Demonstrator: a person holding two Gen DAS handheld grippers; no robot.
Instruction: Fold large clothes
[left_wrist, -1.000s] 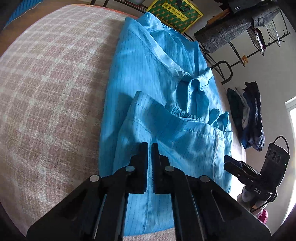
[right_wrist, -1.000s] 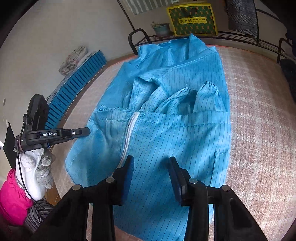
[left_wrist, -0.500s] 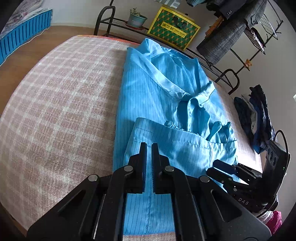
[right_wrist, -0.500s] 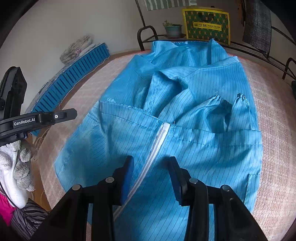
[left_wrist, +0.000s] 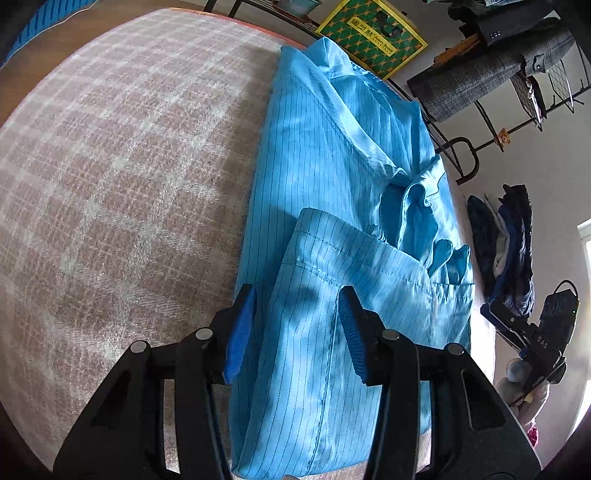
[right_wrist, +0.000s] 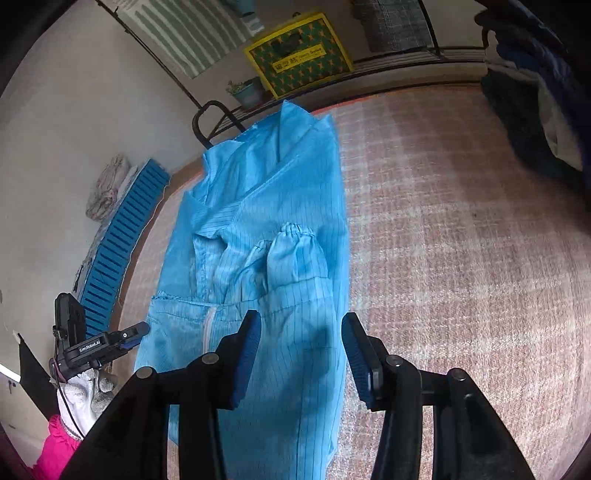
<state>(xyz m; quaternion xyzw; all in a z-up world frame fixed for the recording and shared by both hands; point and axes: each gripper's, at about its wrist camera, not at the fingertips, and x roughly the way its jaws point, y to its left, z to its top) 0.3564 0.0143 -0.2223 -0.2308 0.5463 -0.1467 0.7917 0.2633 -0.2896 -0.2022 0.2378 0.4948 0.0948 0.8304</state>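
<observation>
Both grippers, left gripper (left_wrist: 295, 325) and right gripper (right_wrist: 301, 350), are opening with nothing pinched, over the blue striped coat (left_wrist: 332, 192) stretching toward 12 o'clock on the plaid bed (left_wrist: 110, 166). Hem's folded up; next grab probably needs both near corners.

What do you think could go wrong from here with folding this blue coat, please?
1. Both sleeve cuffs lie bunched on top of the blue coat, so the next fold could trap a lump.
2. The left claw is opening with nothing pinched, so the folded hem may slip askew.
3. The coat's near end reaches the edge of the checked blanket and could slide off.
</observation>
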